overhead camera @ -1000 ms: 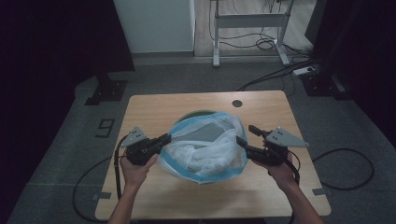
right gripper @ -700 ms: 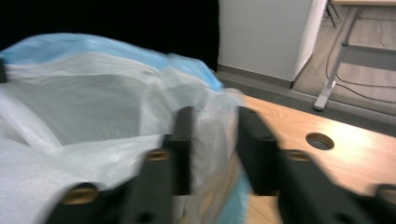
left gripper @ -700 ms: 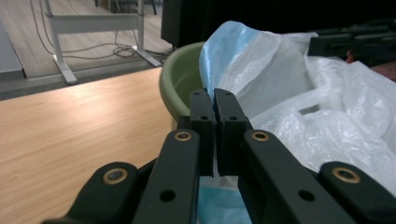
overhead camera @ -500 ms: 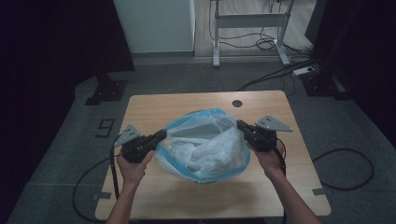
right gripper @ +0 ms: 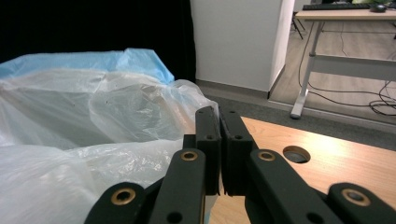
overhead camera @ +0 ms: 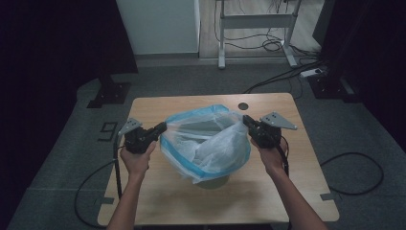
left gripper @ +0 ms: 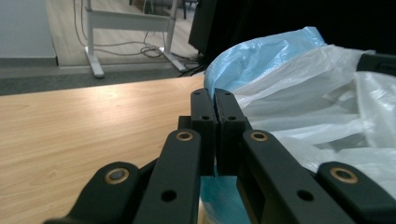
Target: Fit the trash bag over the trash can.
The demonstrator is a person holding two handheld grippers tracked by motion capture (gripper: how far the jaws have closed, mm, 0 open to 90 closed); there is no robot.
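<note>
A translucent white and light-blue plastic bag [overhead camera: 206, 141] hangs stretched between my two grippers above the wooden table [overhead camera: 158, 201]. Its mouth is pulled wide and something dark shows under its bottom. My left gripper [overhead camera: 162, 127] is shut on the bag's left rim; in the left gripper view the jaws [left gripper: 215, 105] pinch the blue plastic [left gripper: 261, 51]. My right gripper [overhead camera: 246, 120] is shut on the bag's right rim; in the right gripper view its jaws [right gripper: 218, 122] clamp the white film [right gripper: 107, 112].
A round cable hole [overhead camera: 243, 105] lies in the table near its far edge, right of centre. A white cabinet [overhead camera: 158, 24] and a desk frame [overhead camera: 258, 21] with cables stand on the floor beyond the table. Gripper cables trail off both table sides.
Both grippers have moved away from me with the bag, and the bag's mouth has been pulled wider and higher. Both stay shut on its rim.
</note>
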